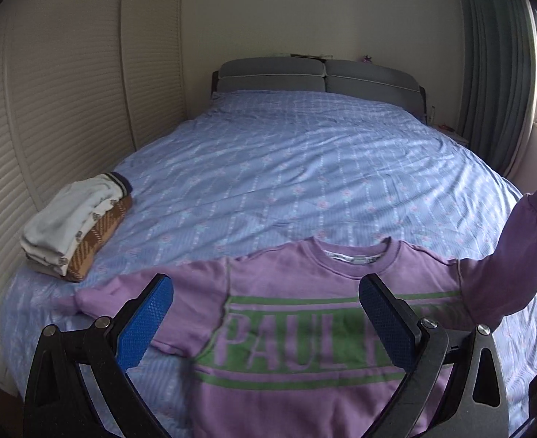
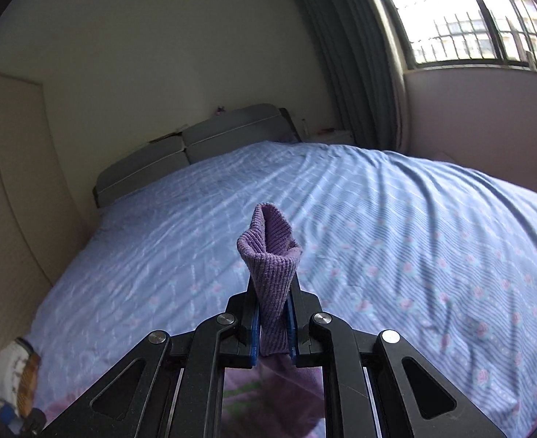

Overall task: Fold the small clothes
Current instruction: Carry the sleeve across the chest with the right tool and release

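Lilac cotton fills our view: a small sweatshirt with green bands and lettering lies face up and flat on the near end of a bed, its neck toward the grey headboard. Our right gripper is clamped tight on the ribbed cuff of one sleeve, the blue pads pressing the knit from both sides, the cuff's open end poking up beyond the tips. In the left wrist view that sleeve rises clear of the blue, flower-printed bedcover at the far right, the rest of the garment lying on the cover. Our left gripper hangs above the sweatshirt's chest with its jaws spread wide and nothing between the blue pads; the other sleeve lies flat just beyond its left finger. A stack of folded clothes, white on top of brown check, sits near the bed's left edge, well apart from the sweatshirt. A window and green curtain stand to the right.
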### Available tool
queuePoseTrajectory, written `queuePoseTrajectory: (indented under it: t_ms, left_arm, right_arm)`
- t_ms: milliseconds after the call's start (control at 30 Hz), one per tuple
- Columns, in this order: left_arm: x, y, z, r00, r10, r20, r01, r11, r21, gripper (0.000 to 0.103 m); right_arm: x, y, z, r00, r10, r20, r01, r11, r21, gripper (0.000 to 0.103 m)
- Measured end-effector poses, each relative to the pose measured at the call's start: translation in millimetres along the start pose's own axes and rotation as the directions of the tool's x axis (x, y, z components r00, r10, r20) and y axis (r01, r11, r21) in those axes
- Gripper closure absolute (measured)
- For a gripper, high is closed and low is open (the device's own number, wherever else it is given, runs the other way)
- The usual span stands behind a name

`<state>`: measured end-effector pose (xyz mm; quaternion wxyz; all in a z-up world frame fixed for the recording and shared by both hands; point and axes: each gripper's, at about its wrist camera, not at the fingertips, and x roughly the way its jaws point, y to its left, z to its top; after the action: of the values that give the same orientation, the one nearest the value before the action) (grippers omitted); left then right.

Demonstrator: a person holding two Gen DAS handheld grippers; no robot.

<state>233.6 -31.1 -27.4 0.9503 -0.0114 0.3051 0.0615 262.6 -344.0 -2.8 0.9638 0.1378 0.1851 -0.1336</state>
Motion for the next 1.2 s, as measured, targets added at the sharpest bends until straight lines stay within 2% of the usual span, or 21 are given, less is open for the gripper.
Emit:
queuePoseTrajectory:
  t_ms: [200,333,433,533,667,700,767,833,900,967,1067,1133,1200]
  left_arm:
    - [-0.3,66.0,-13.0,0.997,0.070,-0.028,-0.071,0.997,-0.043,0.000]
    - [1.0,90.8,-26.6,0.992,0.112,-0.058,-0.114,0.993,-0.037,0.000]
    - [3.0,104.0,-38.0,0.988,0.127,-0.084,-0.130,0.991,-0.031,0.000]
    - [5.6,112.2,-47.6,0.985,0.133,-0.107,-0.137,0.990,-0.025,0.000]
    - [7.9,117.1,-54.1,0.984,0.132,-0.119,-0.135,0.991,-0.018,0.000]
    - [8.5,116.8,-55.2,0.984,0.129,-0.121,-0.132,0.991,-0.017,0.000]
    - [10.2,115.6,-56.1,0.985,0.126,-0.121,-0.128,0.992,-0.016,0.000]
    - [11.1,115.1,-56.3,0.985,0.125,-0.121,-0.128,0.992,-0.017,0.000]
    - [13.7,113.4,-57.0,0.984,0.120,-0.130,-0.124,0.992,-0.025,0.000]
    - [16.5,110.8,-57.7,0.985,0.108,-0.136,-0.113,0.993,-0.030,0.000]
    - [21.3,99.5,-58.0,0.987,0.084,-0.138,-0.088,0.996,-0.020,0.000]
    - [26.4,87.8,-56.2,0.989,0.056,-0.136,-0.058,0.998,-0.014,0.000]
    - [33.3,74.5,-53.2,0.991,0.012,-0.134,-0.014,1.000,-0.015,0.000]
  right_arm:
    - [8.1,113.3,-45.6,0.999,0.052,-0.017,-0.054,0.971,-0.234,0.090]
    - [18.4,177.1,-104.2,0.999,0.049,-0.022,-0.054,0.897,-0.438,0.090]
    - [30.4,204.9,-146.5,0.994,0.052,-0.099,-0.096,0.849,-0.520,0.090]
    - [34.6,219.0,-177.1,0.988,0.030,-0.151,-0.111,0.817,-0.565,0.090]
    - [38.1,221.9,-201.7,0.969,0.008,-0.246,-0.156,0.795,-0.587,0.087]
    - [38.4,221.9,-208.0,0.963,0.012,-0.268,-0.174,0.790,-0.588,0.084]
    - [38.3,221.4,-212.4,0.946,0.043,-0.321,-0.230,0.786,-0.574,0.072]
    - [30.0,215.7,-212.8,0.925,0.121,-0.359,-0.308,0.792,-0.527,0.050]
    - [21.2,205.7,-209.0,0.902,0.209,-0.379,-0.379,0.802,-0.462,0.038]
    - [14.7,193.1,-202.8,0.892,0.248,-0.378,-0.403,0.814,-0.419,0.036]
    - [3.1,158.8,-184.6,0.895,0.270,-0.355,-0.390,0.861,-0.327,0.036]
    - [-2.0,131.6,-171.6,0.916,0.235,-0.326,-0.333,0.898,-0.288,0.036]
    - [-3.7,104.3,-159.0,0.940,0.166,-0.299,-0.251,0.929,-0.271,0.036]
